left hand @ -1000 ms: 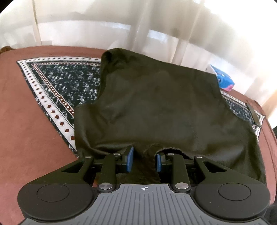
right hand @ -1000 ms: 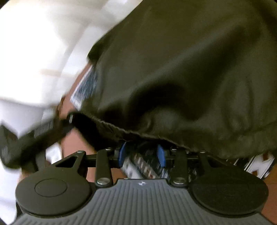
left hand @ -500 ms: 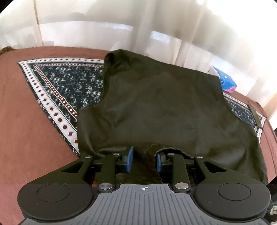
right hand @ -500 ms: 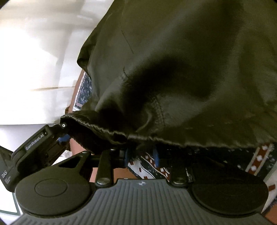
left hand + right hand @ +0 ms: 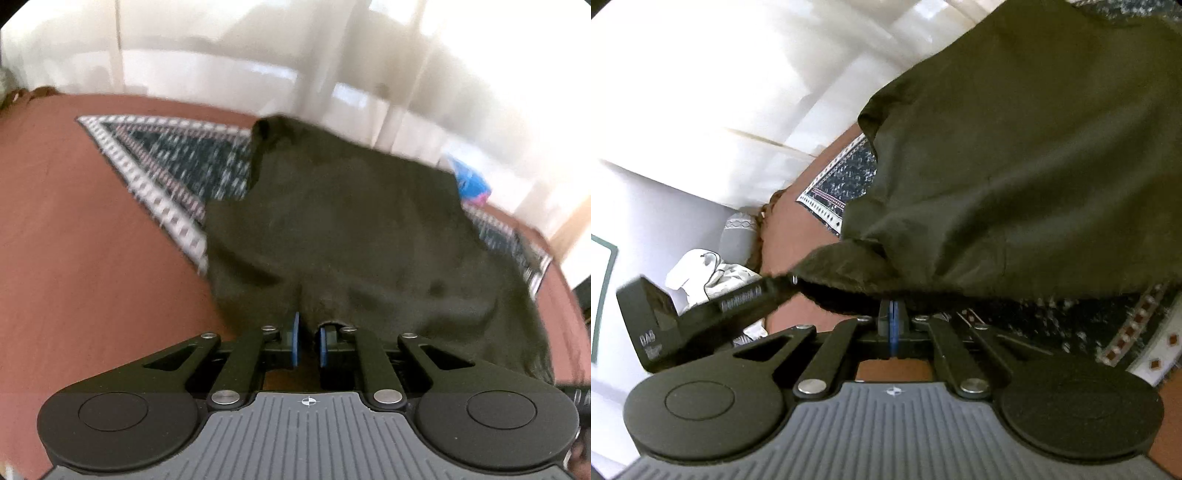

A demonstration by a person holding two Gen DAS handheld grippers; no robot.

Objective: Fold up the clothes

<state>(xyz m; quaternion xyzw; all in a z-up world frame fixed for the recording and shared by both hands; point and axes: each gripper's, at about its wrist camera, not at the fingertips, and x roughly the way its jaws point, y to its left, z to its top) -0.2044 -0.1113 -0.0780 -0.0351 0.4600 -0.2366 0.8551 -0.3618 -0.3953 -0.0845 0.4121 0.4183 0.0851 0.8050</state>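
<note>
Olive matte garment (image 5: pixel 351 229) lies rumpled, hem pinched by both left gripper (image 5: pixel 307 341) and right gripper (image 5: pixel 894 325) fingers.

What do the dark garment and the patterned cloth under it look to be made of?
Garment: dark olive, matte, soft woven fabric by its loose folds, perhaps cotton; the hem looks stitched. Patterned cloth: flat printed or woven textile with a white diamond border; fibre unclear.
</note>
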